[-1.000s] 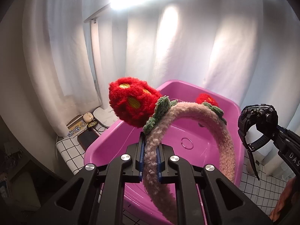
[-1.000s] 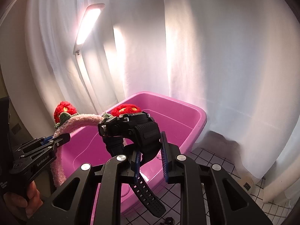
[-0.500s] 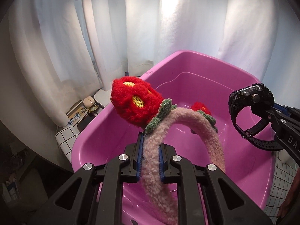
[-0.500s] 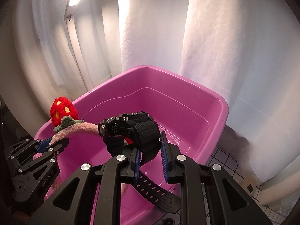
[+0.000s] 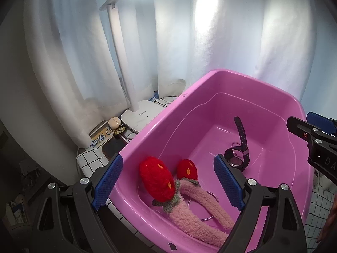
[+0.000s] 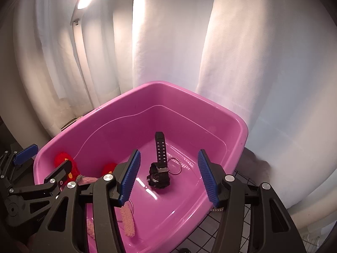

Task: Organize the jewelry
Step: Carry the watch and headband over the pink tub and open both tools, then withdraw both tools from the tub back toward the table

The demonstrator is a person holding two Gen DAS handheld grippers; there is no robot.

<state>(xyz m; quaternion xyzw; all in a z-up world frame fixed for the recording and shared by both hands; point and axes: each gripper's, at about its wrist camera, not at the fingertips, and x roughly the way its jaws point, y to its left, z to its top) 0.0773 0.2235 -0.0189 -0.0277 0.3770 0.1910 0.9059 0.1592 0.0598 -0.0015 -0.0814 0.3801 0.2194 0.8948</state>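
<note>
White pleated curtains hang behind a white desk lamp; a black phone lies on the grid-patterned bench.

Glossy plastic tub holds a fuzzy cloth headband

The tub is glossy pink-magenta all over. In it lies a fuzzy pale-pink headband with two bright red knitted strawberries flecked yellow-orange and edged with grey-green leaves. The wristwatch is plain black, its strap punched with rows of holes. Each claw's fingers are black with blue ribbed pads. The tabletop is white with a black grid, the curtain white.
</note>
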